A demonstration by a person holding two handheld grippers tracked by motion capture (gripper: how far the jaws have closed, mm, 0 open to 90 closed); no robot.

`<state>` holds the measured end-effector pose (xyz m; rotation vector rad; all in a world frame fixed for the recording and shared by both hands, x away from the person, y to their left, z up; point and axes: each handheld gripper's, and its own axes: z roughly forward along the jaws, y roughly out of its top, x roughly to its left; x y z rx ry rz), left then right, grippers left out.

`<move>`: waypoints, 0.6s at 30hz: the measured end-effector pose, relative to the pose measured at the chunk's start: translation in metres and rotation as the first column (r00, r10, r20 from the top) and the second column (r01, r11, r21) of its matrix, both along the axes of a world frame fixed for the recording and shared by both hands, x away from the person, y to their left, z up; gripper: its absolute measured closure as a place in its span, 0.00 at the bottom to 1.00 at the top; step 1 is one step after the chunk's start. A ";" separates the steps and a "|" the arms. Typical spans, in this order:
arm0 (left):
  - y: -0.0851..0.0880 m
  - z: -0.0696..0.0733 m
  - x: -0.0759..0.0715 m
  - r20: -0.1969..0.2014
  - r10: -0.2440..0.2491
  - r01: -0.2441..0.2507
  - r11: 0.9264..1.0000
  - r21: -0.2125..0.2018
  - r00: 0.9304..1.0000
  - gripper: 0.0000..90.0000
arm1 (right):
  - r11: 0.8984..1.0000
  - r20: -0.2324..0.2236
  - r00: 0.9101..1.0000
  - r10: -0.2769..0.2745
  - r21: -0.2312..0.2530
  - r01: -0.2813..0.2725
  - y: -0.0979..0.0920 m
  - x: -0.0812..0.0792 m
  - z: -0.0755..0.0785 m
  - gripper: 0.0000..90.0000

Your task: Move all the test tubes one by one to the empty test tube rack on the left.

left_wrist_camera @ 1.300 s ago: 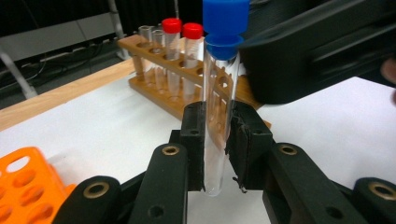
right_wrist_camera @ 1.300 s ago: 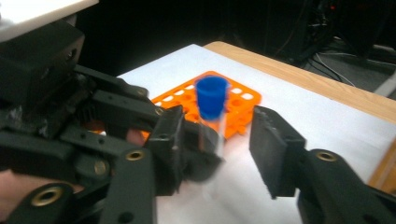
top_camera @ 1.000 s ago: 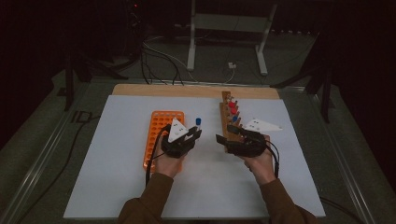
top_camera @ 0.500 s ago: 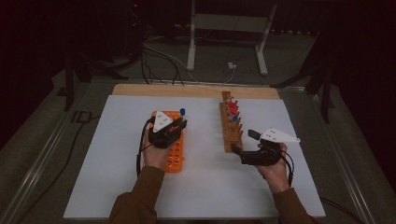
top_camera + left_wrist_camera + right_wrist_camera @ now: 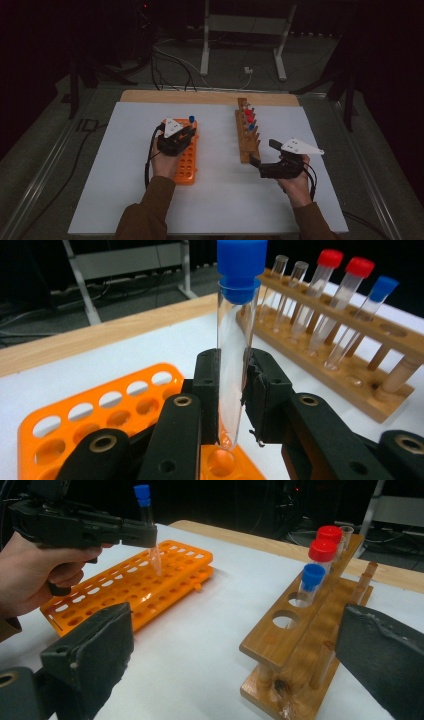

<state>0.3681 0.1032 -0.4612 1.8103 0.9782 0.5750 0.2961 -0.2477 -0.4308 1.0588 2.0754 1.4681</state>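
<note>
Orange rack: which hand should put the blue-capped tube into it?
Probably the left. The left gripper already clamps the blue-capped tube just above the orange rack; the right gripper is open by the wooden rack.

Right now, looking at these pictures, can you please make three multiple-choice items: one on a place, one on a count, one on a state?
1. Where is the tube that the left gripper holds?
A. Above the orange rack
B. In the wooden rack
C. Flat on the table

2. How many red-capped tubes stand in the wooden rack?
A. One
B. Two
C. Four

3. How is the right gripper?
A. Shut on a tube
B. Shut on nothing
C. Open, nothing between its jaws

Key: 1 A, the left gripper view shows the blue-capped tube upright, its bottom just over a hole of the orange rack. 2 B, two red caps show beside one blue cap. 3 C, its jaws stand wide apart in the right gripper view, with only table and rack beyond.
</note>
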 end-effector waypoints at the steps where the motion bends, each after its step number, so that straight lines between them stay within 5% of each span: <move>1: 0.000 -0.001 0.000 -0.003 0.000 0.000 1.000 0.000 1.000 0.85 | 1.000 -0.001 1.000 -0.001 0.001 0.001 0.000 0.000 0.000 0.03; 8: 0.005 -0.010 0.001 -0.055 -0.009 0.011 0.999 0.035 0.998 0.85 | 1.000 0.003 1.000 -0.006 0.006 0.006 -0.002 -0.001 0.000 0.03; 12: 0.007 -0.013 0.002 -0.116 -0.016 0.023 0.998 0.062 0.993 0.85 | 1.000 0.001 1.000 -0.003 0.002 0.003 -0.001 -0.001 0.000 0.03; 18: 0.005 -0.015 0.003 -0.154 -0.030 0.049 0.991 0.124 0.988 0.85 | 1.000 -0.005 1.000 -0.004 -0.007 0.004 -0.001 -0.001 -0.001 0.04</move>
